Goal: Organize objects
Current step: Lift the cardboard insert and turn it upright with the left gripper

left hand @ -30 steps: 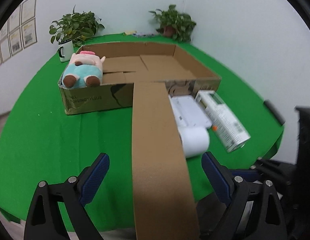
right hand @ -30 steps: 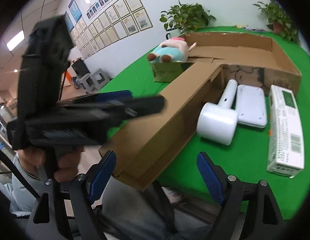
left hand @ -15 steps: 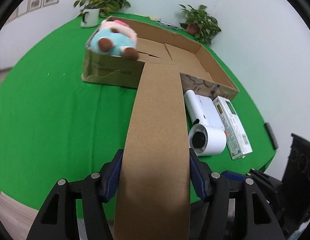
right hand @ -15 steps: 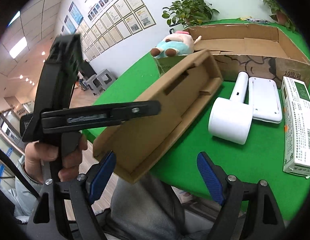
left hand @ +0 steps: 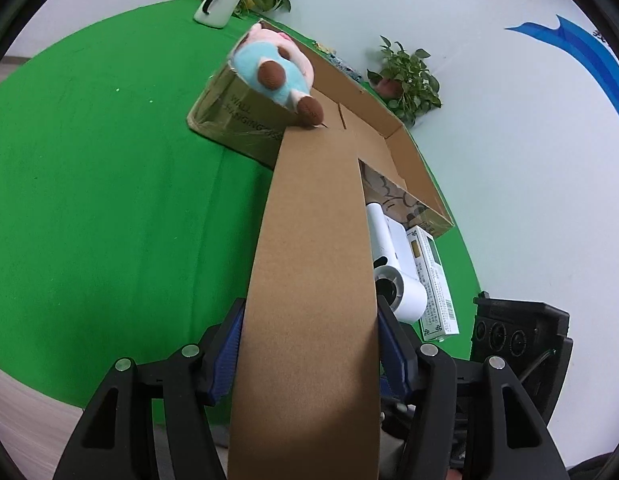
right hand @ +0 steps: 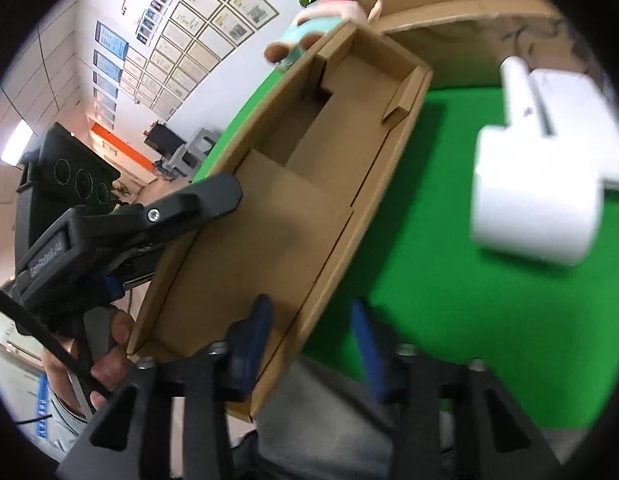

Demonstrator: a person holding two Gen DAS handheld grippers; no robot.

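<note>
Task barely started, by the look of it. Of the loose things, only the plush toy is up on the big open carton, perched on its near corner, far ahead of the left gripper's jaws. The carton floor that shows is bare.

Left gripper's jaws are clamped across the width of a long narrow cardboard tray, one blue pad on each side wall, underside facing its camera. The tray runs straight out from the jaws toward the carton, its far end level with the toy.

Right wrist view shows the same tray from its open side: nothing in it. The right gripper has come in at the tray's near end. Its jaws are closing; the left pad is inside the tray, the right pad is outside, the side wall between them. Blurred, but the pads do not look seated on the wall yet.

Left to do, as I judge it: place the tray, probably in the carton, then gather what lies on the green tabletop ahead and right of the left jaws, namely the white hair dryer, the flat white device beside it, and the printed box.

Potted plants and a mug stand beyond the carton, untouched.
</note>
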